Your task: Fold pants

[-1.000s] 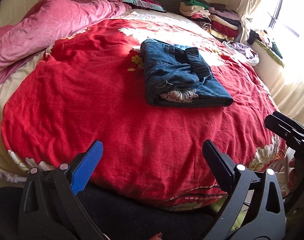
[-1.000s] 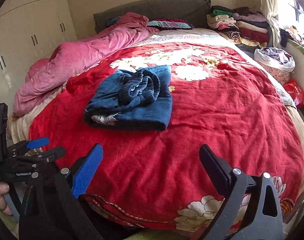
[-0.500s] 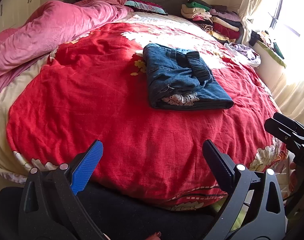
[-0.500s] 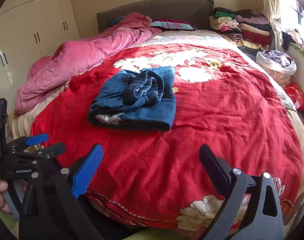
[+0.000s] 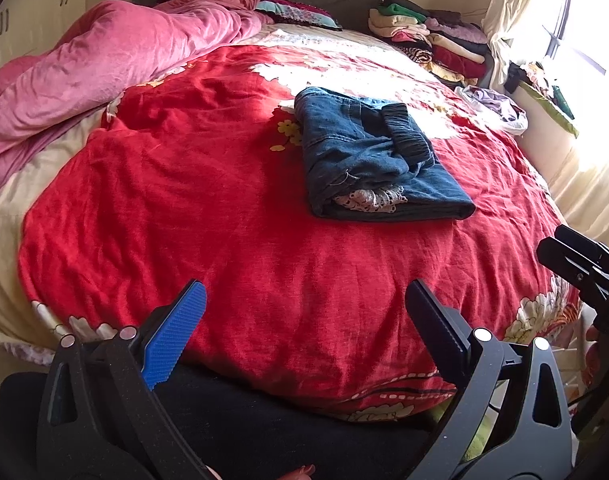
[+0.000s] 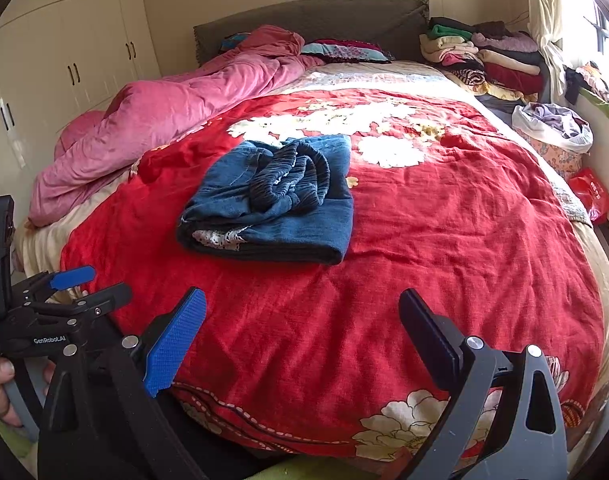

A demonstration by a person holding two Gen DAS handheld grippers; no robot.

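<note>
Denim pants (image 5: 378, 156) lie folded in a compact bundle on the red bedspread (image 5: 208, 208), roughly mid-bed, well clear of the near edge. Elastic waistband bunched on top, lace trim poking out of the near end. Long axis of the bundle runs away from the near edge toward the headboard (image 6: 312, 16); fold end faces the near edge, a bit skewed in the left view.

Left tongs (image 5: 304, 320) spread wide, nothing between the fingers, hanging off the near edge of the bedspread, well apart from the pants. Right tongs (image 6: 302, 322) likewise spread and empty, also at the near edge, to the right of the left tongs.

Step judgement: folding looks done, both tools standing off from the bundle. Top layer is lumpy, so the next move, if any, probably calls for reaching in to flatten or tuck the waistband; otherwise the task reads as finished.

Pink duvet (image 6: 164, 120) left of the pants, clothes stack (image 6: 484, 60) by the headboard.
</note>
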